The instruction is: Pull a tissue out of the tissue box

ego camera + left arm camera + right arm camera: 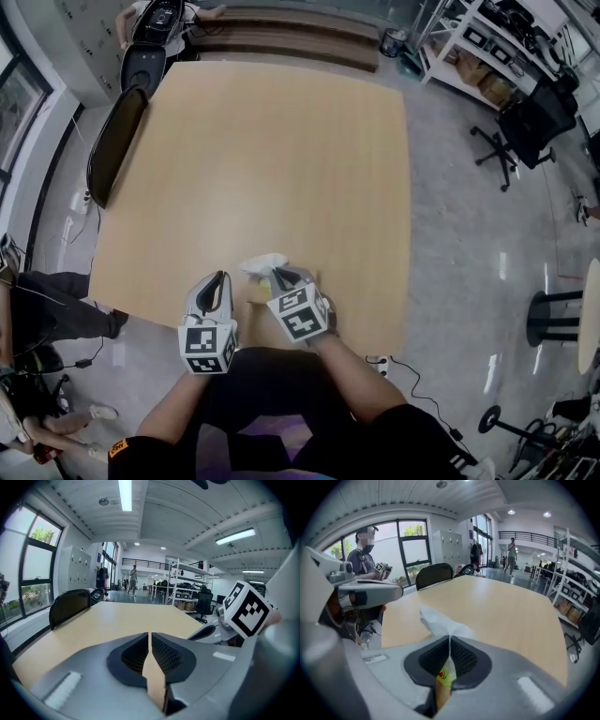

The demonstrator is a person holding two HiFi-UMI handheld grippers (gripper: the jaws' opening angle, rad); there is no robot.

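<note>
The right tongs point(449, 641) are clamped on the tissue point(437, 619), which rises from the tissue box point(445, 676) directly beneath them at the near edge of the bench point(262, 159), so the pull should go upward, while the left tongs point(149, 638), closed and empty, sit just beside.

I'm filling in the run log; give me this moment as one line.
right gripper: shut on tissue | left gripper: shut, empty | box: below right gripper, on table
</note>
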